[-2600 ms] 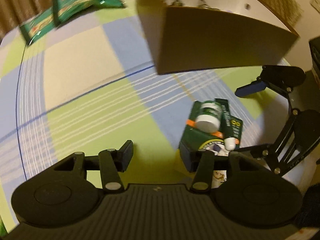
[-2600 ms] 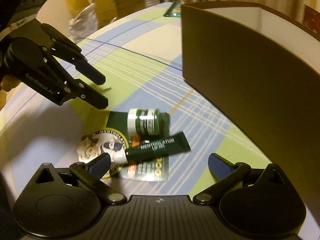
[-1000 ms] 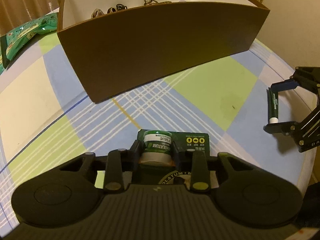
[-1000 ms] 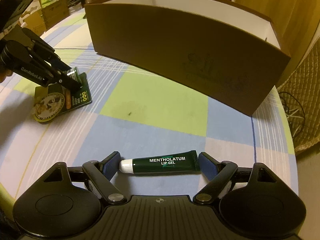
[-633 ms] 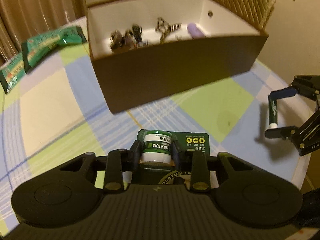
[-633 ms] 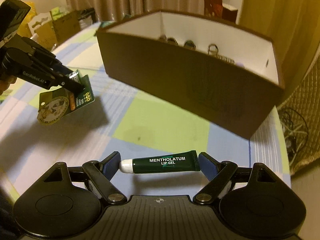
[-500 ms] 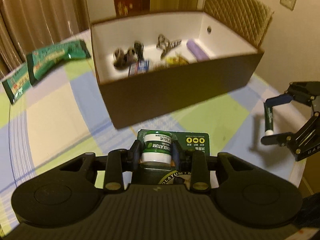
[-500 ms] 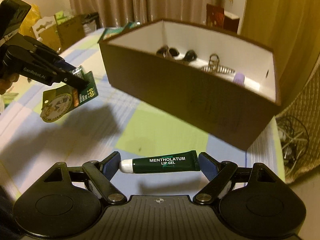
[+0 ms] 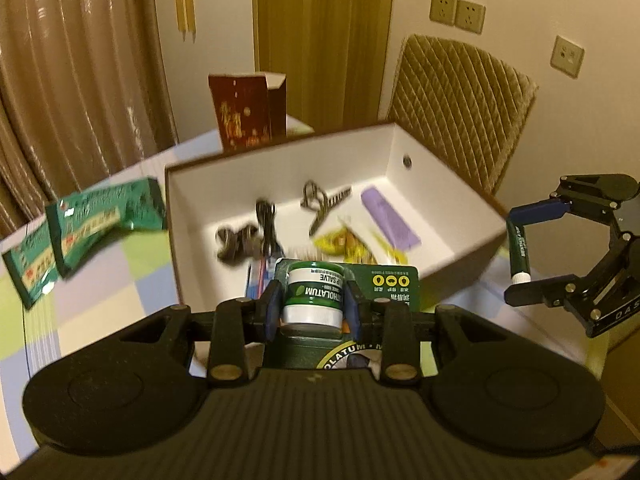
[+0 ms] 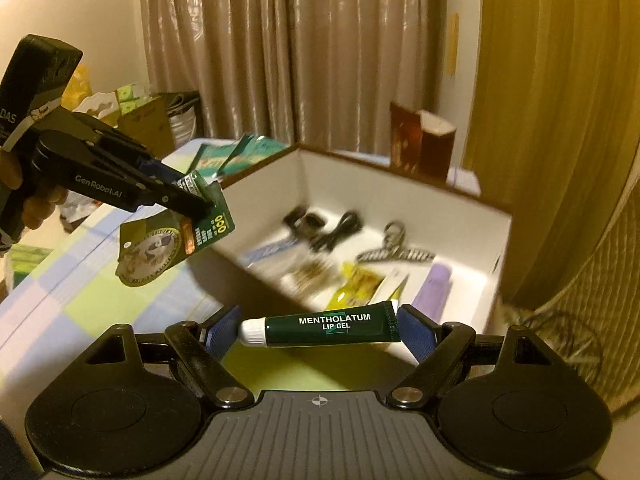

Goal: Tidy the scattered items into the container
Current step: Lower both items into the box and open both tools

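— So, from the left wrist, where's the salve?

— The left gripper (image 9: 313, 307) has its jaws closed on the salve jar (image 9: 313, 294), a squat green-and-white tub fixed to a flat green card. It hangs over the near edge of the box (image 9: 440, 184), a brown carton with a smooth white inside. Off to the right, the right gripper (image 9: 520, 256) pinches the lip gel tube (image 9: 519, 250) end to end.

— What's in the box?

— A striped hair claw (image 9: 320, 202), a lilac tube (image 9: 390, 220), yellow sachets (image 9: 348, 244) and a dark cable (image 9: 266, 224). Green packets (image 9: 88, 216) lie on the checked cloth of the counter (image 9: 100, 276).

— And the right wrist?

— There the slim dark-green tube sits crosswise between the narrowed jaws, white cap against the left blue pad (image 10: 222, 330), crimped end against the right, near the carton's front wall. The left gripper holds the carded jar up at the left, above the cloth.
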The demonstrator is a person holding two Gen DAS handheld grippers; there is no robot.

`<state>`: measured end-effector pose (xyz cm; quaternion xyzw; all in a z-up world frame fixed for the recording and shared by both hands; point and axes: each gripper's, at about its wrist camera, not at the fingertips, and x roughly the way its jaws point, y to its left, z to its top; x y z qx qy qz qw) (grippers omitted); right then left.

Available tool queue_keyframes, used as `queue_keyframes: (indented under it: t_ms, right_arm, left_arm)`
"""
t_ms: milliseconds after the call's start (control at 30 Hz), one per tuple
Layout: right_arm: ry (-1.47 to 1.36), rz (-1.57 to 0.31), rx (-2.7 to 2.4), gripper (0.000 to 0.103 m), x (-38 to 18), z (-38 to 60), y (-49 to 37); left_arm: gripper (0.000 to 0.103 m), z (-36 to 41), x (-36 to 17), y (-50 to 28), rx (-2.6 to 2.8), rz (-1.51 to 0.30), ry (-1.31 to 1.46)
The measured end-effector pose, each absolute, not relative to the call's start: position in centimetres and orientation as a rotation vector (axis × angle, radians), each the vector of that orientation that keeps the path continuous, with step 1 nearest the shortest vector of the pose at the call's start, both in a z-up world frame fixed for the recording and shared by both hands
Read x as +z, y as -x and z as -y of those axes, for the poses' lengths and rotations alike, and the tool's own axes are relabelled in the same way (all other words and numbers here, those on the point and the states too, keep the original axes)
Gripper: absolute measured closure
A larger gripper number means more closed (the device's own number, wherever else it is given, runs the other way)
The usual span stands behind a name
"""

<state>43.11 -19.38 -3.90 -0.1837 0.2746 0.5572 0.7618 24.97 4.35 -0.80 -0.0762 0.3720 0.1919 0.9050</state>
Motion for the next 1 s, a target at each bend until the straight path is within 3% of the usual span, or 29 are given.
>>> queue_keyframes:
  t_ms: [333, 1000]
  right_arm:
    - [0.484, -0.615, 1.252, 0.021, -4.6, 15.3, -50.8]
    - [0.964, -0.746, 1.486, 0.021, -10.6, 9.0, -55.9]
  left_arm:
    - [0.075, -7.9, -1.3, -32.0, 0.379, -0.805, 0.203]
    - [0.075, -9.3, -9.5, -40.7, 0.34, -1.034, 0.168]
